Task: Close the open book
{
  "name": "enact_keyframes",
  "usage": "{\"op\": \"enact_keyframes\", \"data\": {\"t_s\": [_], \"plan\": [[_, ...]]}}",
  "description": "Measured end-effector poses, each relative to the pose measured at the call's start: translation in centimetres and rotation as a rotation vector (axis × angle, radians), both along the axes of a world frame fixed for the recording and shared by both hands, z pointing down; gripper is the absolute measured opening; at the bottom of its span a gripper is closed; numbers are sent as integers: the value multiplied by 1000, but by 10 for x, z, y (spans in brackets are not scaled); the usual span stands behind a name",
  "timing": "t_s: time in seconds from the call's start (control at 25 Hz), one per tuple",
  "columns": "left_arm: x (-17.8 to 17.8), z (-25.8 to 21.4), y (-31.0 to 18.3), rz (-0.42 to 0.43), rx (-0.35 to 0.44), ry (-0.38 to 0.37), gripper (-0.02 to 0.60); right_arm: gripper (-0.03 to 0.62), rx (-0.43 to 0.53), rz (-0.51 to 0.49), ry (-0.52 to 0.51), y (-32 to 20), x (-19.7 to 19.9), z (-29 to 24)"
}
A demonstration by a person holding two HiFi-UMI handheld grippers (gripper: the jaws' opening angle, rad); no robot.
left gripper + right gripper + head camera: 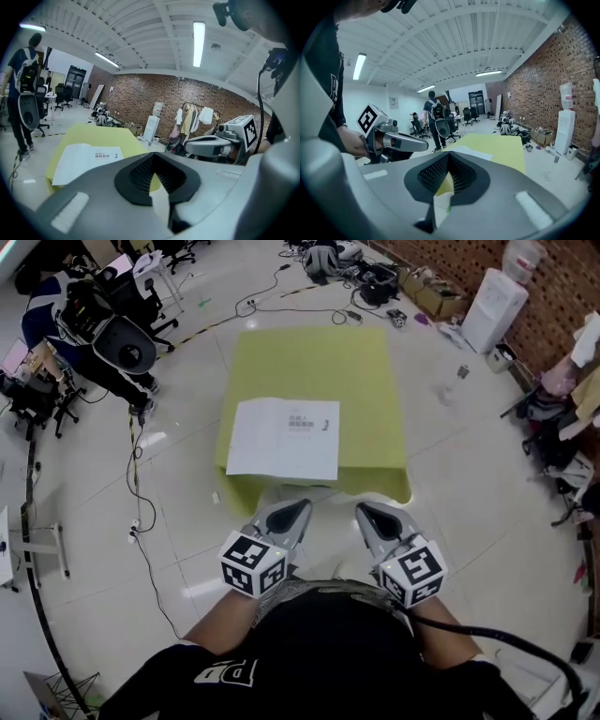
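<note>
The book [284,439] lies flat on the near left part of the yellow-green table [319,362], a white face with small print turned up. It also shows in the left gripper view, book [86,159], and as a thin white sheet in the right gripper view, book [471,152]. Both grippers hover side by side just short of the table's near edge, close to my body. The left gripper [298,512] is shut with nothing in it. The right gripper [367,514] looks shut and empty too. Neither touches the book.
A person with a backpack [94,324] stands among office chairs at the far left. Cables [136,484] trail over the tiled floor left of the table. A water dispenser [494,307], boxes and hanging clothes [572,381] line the brick wall at the right.
</note>
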State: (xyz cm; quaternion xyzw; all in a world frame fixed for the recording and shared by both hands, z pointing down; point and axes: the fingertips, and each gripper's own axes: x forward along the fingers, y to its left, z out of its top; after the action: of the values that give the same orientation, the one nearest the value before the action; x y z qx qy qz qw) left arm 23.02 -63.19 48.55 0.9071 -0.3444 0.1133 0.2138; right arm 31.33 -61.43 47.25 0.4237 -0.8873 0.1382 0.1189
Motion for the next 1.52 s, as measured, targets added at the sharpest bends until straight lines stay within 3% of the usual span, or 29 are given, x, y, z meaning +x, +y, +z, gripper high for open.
{"op": "enact_keyframes", "data": {"t_s": [0.28,0.48,0.88,1.52], "plan": [[-32,-19,2,103,33,-27,8,6,-21,83,-48,-3,-37,0],[-67,-27,-9,130,45,-15,9,6,0,138,-49,-5,-72,-4],[-119,-21,-16,125,42,29,8,6,-9,169,-35,-1,-118,-3],[-135,-27,-21,38,68,61,8,6,-39,124,-40,-2,-125,-3]]}}
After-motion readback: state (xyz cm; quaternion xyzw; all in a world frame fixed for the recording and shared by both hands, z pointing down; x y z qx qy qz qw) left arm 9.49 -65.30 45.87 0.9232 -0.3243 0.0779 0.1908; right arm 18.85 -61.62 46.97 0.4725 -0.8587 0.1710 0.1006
